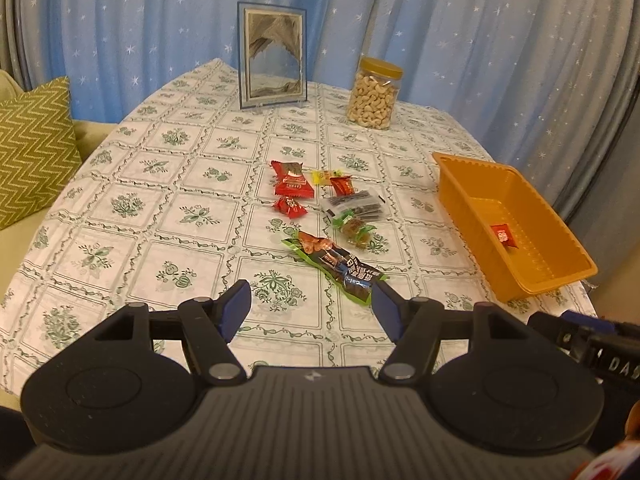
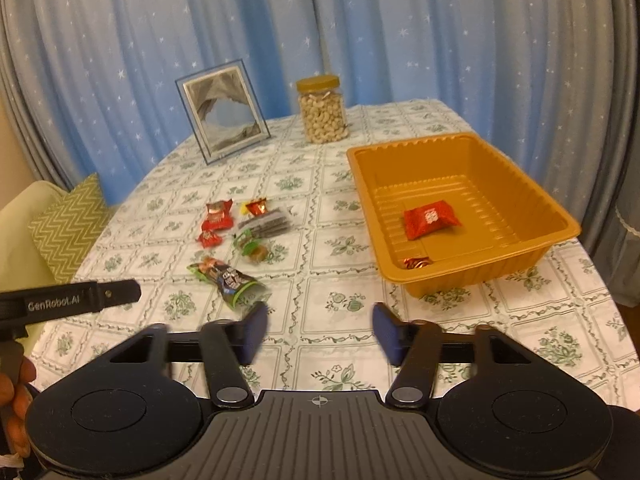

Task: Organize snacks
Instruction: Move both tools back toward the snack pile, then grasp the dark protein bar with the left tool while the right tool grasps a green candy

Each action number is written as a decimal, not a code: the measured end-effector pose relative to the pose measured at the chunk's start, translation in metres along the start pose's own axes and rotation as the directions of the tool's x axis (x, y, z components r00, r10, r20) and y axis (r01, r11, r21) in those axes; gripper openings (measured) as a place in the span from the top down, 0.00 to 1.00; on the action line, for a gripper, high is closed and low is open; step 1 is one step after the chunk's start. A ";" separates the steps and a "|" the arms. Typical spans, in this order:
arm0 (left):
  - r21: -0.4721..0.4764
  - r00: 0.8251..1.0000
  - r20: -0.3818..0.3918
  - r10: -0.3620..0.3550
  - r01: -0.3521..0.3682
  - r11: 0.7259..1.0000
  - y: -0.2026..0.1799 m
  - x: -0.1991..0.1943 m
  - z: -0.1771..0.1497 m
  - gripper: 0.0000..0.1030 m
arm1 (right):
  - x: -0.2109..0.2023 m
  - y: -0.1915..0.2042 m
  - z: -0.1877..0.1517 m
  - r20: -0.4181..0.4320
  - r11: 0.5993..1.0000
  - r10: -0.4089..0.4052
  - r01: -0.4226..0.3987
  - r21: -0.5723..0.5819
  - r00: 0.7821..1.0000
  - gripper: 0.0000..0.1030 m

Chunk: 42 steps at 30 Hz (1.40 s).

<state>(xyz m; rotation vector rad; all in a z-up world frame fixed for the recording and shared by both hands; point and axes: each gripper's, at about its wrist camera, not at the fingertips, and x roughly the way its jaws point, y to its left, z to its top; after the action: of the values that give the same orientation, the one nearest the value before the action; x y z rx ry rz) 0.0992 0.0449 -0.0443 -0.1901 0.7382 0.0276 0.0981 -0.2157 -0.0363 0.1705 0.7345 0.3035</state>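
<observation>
Several snack packets lie in a loose group mid-table: a red packet (image 1: 292, 181), a small red candy (image 1: 290, 207), a clear pack of dark sticks (image 1: 354, 204) and a long green-and-black packet (image 1: 336, 264), which also shows in the right wrist view (image 2: 230, 278). An orange tray (image 2: 532, 196) at the right holds a red packet (image 2: 429, 219) and a small red-gold candy (image 2: 416, 263). My left gripper (image 1: 311, 307) is open and empty, just short of the green-and-black packet. My right gripper (image 2: 320, 332) is open and empty, above the cloth in front of the tray.
A jar of cashews (image 1: 374, 94) and a standing picture frame (image 1: 273, 55) are at the table's far side. A green zigzag cushion (image 1: 32, 148) lies on a sofa at the left. Blue star curtains hang behind. The left gripper's body (image 2: 68, 300) shows in the right wrist view.
</observation>
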 end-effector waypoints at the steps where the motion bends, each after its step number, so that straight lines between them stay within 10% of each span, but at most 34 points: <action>1: -0.005 1.000 -0.004 0.002 -0.002 1.000 -0.001 0.004 0.000 0.39 | 0.004 0.000 -0.001 -0.006 1.000 0.002 -0.002 -0.002 1.000 0.52; 23: -0.054 0.996 -0.088 -0.005 0.001 0.999 -0.026 0.144 0.013 0.57 | 0.070 -0.022 -0.013 -0.084 1.000 -0.014 0.015 0.012 0.996 0.58; 42: 0.209 0.993 -0.094 0.064 -0.043 0.977 0.032 0.135 0.023 0.70 | 0.103 0.020 0.008 -0.057 0.990 0.052 -0.059 -0.128 0.997 0.58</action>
<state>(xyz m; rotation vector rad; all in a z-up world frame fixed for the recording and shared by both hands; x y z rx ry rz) 0.2112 0.0746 -0.1230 0.0271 0.8412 -0.0078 0.1719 -0.1633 -0.0906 0.0597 0.7617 0.4089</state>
